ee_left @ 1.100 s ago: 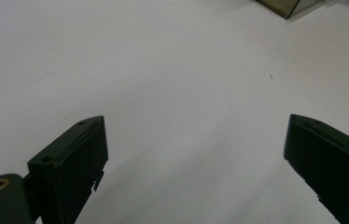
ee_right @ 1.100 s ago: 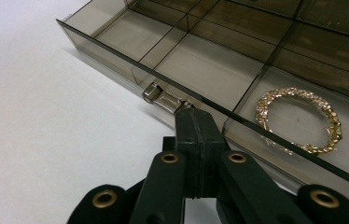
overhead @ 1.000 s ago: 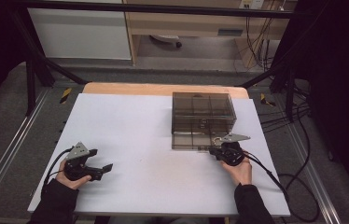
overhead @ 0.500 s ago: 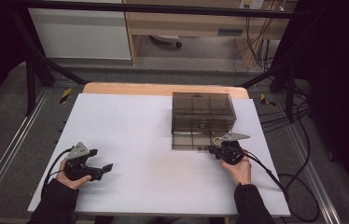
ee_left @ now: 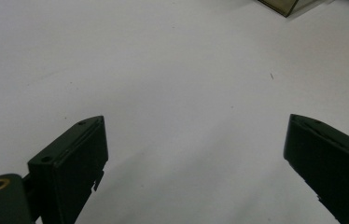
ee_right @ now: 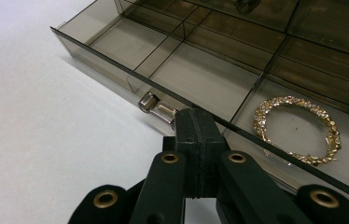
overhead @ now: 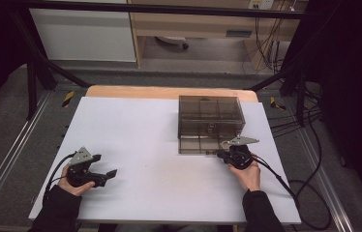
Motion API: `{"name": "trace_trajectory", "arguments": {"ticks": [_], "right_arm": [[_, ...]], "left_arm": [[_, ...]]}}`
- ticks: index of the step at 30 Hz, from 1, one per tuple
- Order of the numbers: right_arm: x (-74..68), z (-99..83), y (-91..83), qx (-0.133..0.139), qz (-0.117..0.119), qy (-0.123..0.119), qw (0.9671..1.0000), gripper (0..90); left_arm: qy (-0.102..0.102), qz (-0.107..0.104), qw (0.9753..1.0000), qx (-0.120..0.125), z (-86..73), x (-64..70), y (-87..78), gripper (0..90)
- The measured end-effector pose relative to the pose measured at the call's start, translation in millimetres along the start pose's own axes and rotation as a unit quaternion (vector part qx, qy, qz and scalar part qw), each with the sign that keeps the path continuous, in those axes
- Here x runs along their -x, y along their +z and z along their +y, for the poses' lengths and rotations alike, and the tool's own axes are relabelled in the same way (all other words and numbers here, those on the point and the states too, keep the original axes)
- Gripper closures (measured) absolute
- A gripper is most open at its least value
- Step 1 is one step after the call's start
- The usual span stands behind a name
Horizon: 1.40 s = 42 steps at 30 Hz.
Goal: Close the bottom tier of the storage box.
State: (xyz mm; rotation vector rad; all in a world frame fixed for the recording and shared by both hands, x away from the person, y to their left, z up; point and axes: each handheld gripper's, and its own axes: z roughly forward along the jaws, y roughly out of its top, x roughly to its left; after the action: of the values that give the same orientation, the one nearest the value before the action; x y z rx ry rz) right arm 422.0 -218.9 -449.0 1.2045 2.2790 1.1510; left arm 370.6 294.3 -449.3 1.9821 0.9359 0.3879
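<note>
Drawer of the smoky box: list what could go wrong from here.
1. The right claw is shut on the small metal handle near one end only, so it may slip off.
2. The left claw rests open, apart from the box, so a pull may drag the whole box.
3. A jerk could toss the gold bracelet in the open drawer.

Gold bracelet (ee_right: 297,129) lies in a compartment.
</note>
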Motion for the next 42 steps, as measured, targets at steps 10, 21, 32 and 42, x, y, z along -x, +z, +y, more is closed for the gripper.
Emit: {"name": "trace_trajectory", "arguments": {"ticks": [10, 21, 32, 42], "right_arm": [[1.5, 1.3, 3.1, -0.001, -0.002, -0.001, 1.0, 90.0], [4.0, 2.3, 6.5, -0.004, -0.008, -0.001, 1.0, 90.0], [6.9, 4.3, 9.3, -0.003, -0.01, 0.001, 0.9999, 90.0], [11.2, 8.1, 12.4, 0.0, -0.012, 0.004, 0.9999, 90.0]], "left_arm": [[0.0, 0.0, 1.0, 0.0, 0.0, 0.1, 0.0, 6.4], [0.0, 0.0, 1.0, -0.001, 0.0, 0.0, 0.1, 6.4], [0.0, 0.001, 1.0, -0.001, -0.1, -0.1, 0.2, 6.4], [0.0, 0.001, 1.0, -0.001, -0.1, -0.2, 0.1, 6.4]]}}
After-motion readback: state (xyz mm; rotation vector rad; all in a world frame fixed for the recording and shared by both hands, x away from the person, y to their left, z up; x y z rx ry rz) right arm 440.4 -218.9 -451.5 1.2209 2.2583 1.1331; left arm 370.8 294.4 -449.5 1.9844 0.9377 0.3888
